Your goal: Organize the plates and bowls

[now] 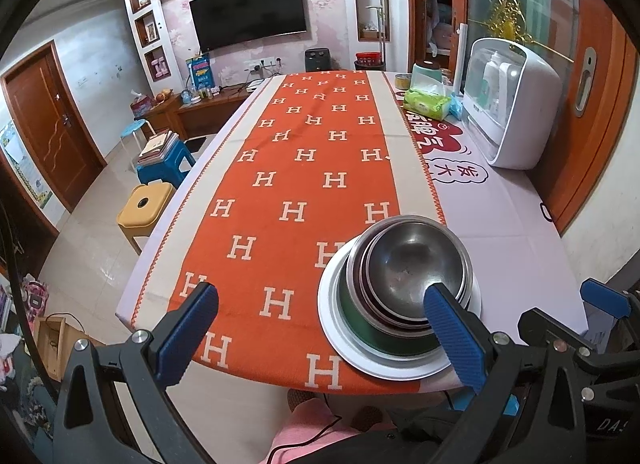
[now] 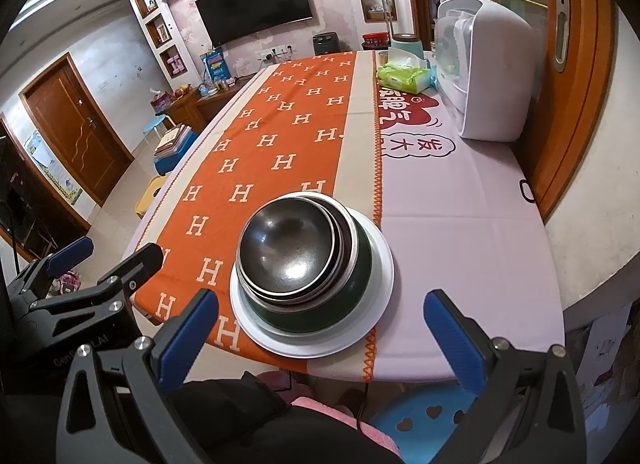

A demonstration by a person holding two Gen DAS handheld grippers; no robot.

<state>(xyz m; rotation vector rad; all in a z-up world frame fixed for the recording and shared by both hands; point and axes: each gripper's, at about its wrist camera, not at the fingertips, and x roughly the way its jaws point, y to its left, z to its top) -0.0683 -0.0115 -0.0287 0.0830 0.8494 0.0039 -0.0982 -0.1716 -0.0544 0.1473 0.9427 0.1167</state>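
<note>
From my left gripper (image 1: pixel 320 336), spread wide and empty, the nested steel bowls (image 1: pixel 412 268) on the white plate (image 1: pixel 340 328) lie ahead-right; from my right gripper (image 2: pixel 320 332), equally agape and empty, they sit centred just ahead, so nearer.

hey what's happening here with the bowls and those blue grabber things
A person holds a two-finger claw in each hand at the near end of a long table. A stack of metal bowls is nested inside a green bowl, all sitting on a white plate near the table edge, partly on the orange H-patterned runner. The left claw and the right claw are both open and hold nothing. The stacking looks done, or a new grasp is about to begin.
</note>
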